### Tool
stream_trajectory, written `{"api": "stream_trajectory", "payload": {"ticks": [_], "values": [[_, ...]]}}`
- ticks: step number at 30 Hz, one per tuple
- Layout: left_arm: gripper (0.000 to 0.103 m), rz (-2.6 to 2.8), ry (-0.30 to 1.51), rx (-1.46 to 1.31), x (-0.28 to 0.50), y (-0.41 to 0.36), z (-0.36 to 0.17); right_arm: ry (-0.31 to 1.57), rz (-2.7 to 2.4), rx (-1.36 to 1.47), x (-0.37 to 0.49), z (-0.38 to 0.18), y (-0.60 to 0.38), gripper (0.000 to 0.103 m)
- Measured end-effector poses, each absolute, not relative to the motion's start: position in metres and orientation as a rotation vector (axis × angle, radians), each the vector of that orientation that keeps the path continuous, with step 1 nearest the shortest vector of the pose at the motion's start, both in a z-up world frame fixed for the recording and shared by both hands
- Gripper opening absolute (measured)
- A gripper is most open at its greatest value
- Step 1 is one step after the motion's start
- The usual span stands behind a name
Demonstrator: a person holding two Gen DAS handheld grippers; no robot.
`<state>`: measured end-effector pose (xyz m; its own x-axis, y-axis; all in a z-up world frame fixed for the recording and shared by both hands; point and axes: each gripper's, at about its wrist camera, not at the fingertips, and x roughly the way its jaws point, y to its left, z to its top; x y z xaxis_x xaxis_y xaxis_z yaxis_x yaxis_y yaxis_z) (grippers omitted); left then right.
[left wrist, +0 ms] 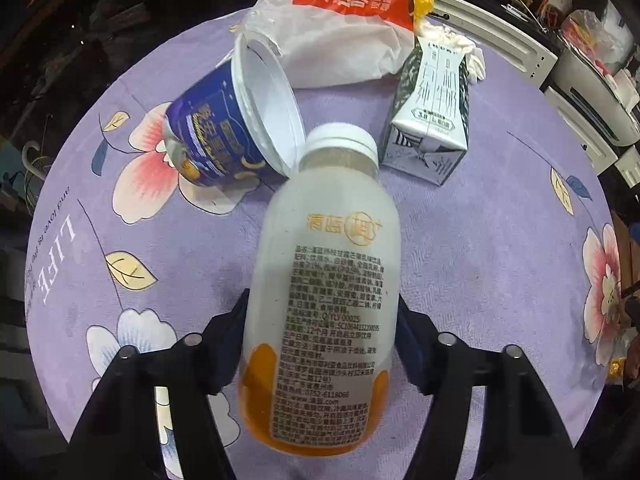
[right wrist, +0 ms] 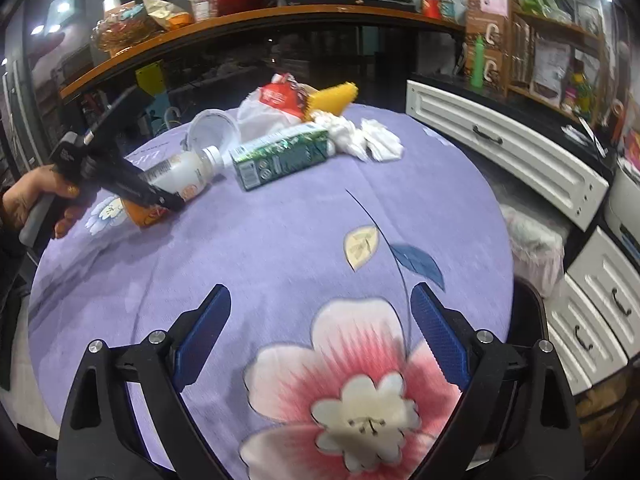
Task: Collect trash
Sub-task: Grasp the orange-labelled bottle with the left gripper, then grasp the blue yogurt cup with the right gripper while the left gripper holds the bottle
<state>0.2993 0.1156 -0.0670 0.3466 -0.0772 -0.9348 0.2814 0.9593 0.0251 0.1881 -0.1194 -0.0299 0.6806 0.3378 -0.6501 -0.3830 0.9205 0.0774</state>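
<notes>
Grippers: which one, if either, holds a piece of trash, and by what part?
The left gripper clamps the bottle around its lower body; the right gripper holds nothing.

Frosted bottle (left wrist: 320, 280) lying on tablecloth (left wrist: 500, 260)

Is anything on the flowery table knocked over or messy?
Yes. The blue cup lies tipped on its side, its open mouth against the bottle. The milk carton lies flat too. Crumpled tissues and a rumpled wrapper bag sit at the far edge.
</notes>
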Motion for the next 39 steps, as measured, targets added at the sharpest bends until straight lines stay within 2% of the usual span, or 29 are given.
{"api": "stream_trajectory", "payload": {"ticks": [12,26,39], "values": [[0.061,-0.253,1.018,0.072,0.250,0.121,-0.049,0.657,0.501,-0.145,0.214,-0.009,-0.070,0.090],[0.061,-0.184,0.852,0.007,0.213,0.120,-0.035,0.860,0.463,0.164,0.317,-0.004,-0.043,0.090],[0.061,-0.097,0.808,-0.104,0.190,0.155,-0.037,0.761,0.634,0.079,0.340,0.018,0.046,0.090]]}}
